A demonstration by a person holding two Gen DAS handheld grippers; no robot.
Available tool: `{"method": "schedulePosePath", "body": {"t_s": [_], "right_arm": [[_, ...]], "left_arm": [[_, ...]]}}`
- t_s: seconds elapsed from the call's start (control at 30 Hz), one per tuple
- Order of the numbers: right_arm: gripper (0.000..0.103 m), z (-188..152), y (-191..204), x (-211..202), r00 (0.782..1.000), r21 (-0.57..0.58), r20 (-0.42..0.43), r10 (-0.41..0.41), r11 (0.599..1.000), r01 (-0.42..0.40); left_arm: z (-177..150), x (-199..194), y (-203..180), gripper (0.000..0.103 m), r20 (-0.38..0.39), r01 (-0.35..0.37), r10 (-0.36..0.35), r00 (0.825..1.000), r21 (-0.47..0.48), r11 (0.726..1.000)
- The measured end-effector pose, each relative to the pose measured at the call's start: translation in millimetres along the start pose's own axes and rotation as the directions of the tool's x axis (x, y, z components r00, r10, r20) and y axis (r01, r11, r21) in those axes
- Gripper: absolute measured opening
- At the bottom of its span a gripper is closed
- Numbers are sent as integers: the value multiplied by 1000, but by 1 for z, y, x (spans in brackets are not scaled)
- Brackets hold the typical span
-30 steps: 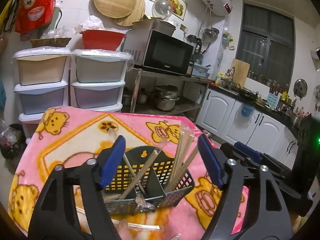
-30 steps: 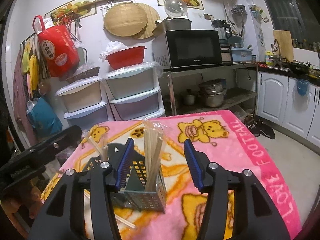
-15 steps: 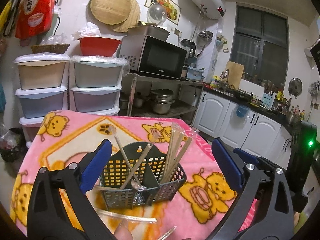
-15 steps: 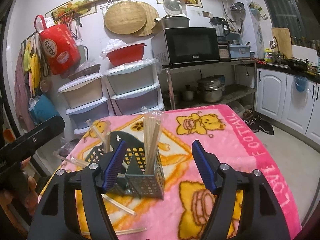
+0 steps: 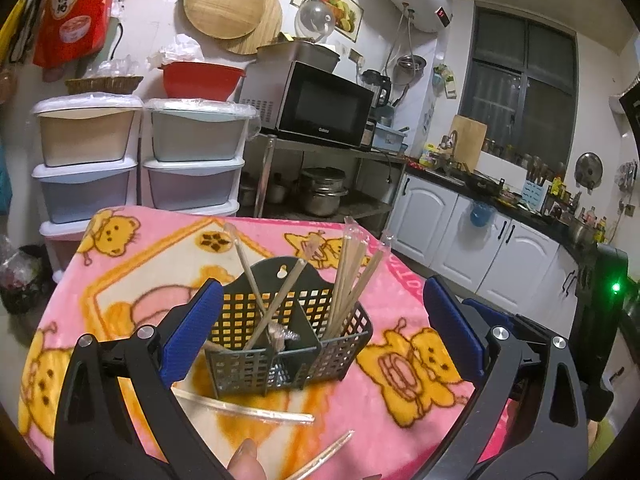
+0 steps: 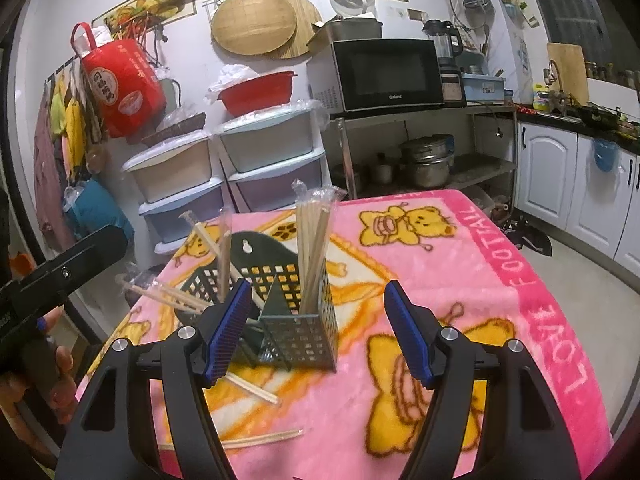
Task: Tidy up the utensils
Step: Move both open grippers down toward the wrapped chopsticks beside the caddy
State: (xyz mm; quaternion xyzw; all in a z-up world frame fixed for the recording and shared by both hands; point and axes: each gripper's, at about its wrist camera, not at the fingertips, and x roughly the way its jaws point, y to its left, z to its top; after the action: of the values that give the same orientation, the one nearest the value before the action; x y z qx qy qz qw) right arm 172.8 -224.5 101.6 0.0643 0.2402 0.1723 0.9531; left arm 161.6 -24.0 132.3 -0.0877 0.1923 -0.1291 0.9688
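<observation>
1. Two grippers in view, both with jaws spread wide and nothing between the blue pads.
2. Far left in the right wrist view: left gripper [image 6: 60,268] seen from the side as a black bar, held by a hand [image 6: 48,380] at the edge of the pink blanket [image 6: 500,320].
3. Same gripper in its own camera: left gripper [image 5: 320,336] wide apart, hanging over the near edge of the blanket [image 5: 132,272], with the dark utensil basket [image 5: 288,344] framed between its two fingers but not touched.
4. Left part of the basket: a few wrapped chopsticks [image 5: 276,304] leaning crosswise, tilted, tops above the rim.
5. Right part of the basket: bundle of chopsticks in clear sleeves [image 5: 352,276] standing nearly upright, fanned a little at the top.
6. On the blanket just in front of the basket: loose wrapped chopstick [image 5: 240,406] lying flat, and another one [image 5: 320,452] nearer to the camera, beside a fingertip [image 5: 244,458].
7. Right wrist view: right gripper [image 6: 320,332] also spread wide and empty, just before the basket [image 6: 296,332], whose corner stands between the fingers.
8. Below the basket there: loose chopstick [image 6: 252,386] lying on the blanket, and one more [image 6: 264,438] nearer to the camera.
9. Farther right: bare blanket with bear pattern, then white cabinets [image 6: 560,176].
</observation>
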Motion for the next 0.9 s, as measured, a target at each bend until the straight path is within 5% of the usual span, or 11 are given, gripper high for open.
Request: {"method": "schedulePosePath", "body": {"t_s": [0.9], "right_arm": [[60, -55, -16, 19, 981, 2, -190, 27, 1000, -27]], "left_arm": [[-55, 6, 21, 92, -159, -40, 43, 986, 22, 999]]}}
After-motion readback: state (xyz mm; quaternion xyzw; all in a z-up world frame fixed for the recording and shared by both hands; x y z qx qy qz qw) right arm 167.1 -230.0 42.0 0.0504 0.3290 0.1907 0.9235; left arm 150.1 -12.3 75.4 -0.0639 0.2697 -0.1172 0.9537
